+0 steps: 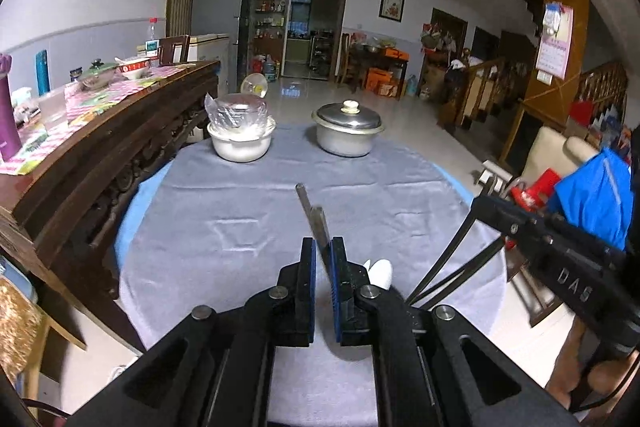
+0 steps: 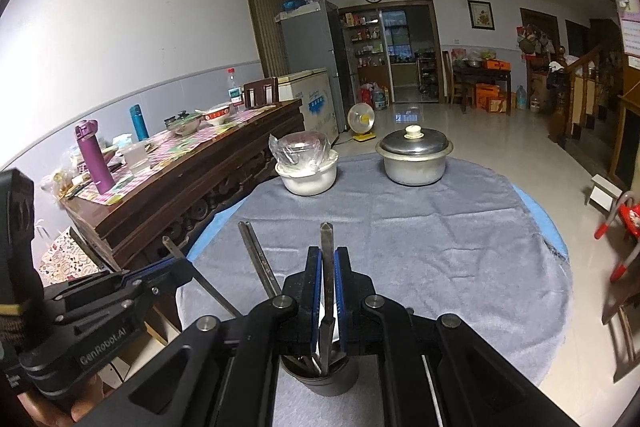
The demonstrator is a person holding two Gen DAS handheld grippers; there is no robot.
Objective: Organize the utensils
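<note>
While pinching slim metal chopsticks (image 1: 316, 223) | left claw (image 1: 323, 259) | right claw (image 2: 328, 267) grips another (image 2: 327, 267) | grey cloth (image 1: 240, 211)

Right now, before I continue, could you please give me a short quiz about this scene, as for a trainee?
1. True or false: the metal pot has its lid off.
2. What does the right hand-held gripper clamp? A) a spoon B) a chopstick C) a bottle
3. Which stands nearer the wooden sideboard: the white bowl or the metal pot?

Key: 1 false, the lid is on; 2 B; 3 the white bowl.
</note>
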